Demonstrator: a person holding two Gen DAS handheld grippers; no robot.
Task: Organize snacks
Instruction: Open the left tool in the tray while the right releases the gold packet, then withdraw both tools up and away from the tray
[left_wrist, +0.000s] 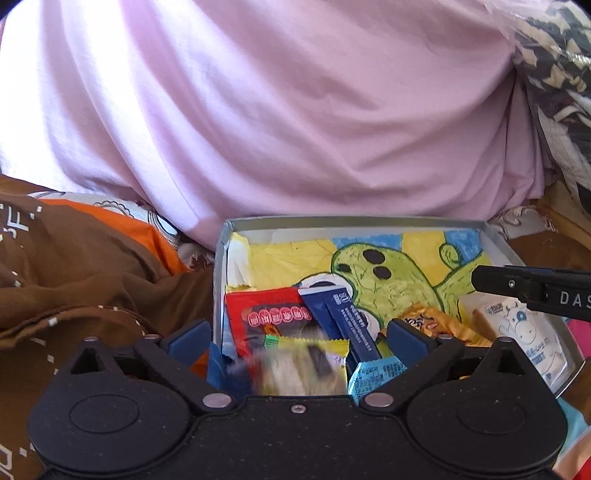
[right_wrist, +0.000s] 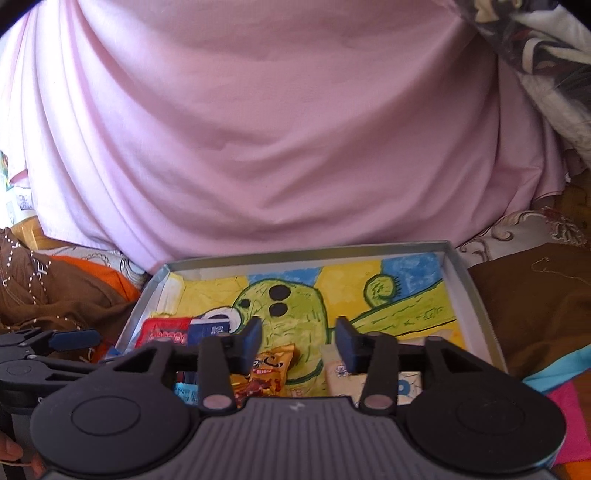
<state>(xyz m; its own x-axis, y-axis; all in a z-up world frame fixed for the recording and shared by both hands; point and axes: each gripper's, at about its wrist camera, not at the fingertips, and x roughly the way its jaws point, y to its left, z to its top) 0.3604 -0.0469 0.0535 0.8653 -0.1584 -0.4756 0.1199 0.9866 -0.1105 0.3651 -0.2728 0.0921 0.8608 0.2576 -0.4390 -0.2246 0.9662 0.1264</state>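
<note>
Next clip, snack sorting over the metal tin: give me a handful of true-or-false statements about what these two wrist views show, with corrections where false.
1. The left hand-held gripper is open above the snacks. True.
2. The right hand-held gripper is clamped on the orange snack packet. False: its jaws stand apart and the packet lies in the tin below them.
3. The metal tin is lined with a drawing of a green cactus-like figure. True.
4. The red packet lies outside the tin on the brown cloth. False: it lies inside the tin, by its left wall.
5. The snacks fill the whole tin. False: they crowd the near end; the far part shows bare drawing.
</note>
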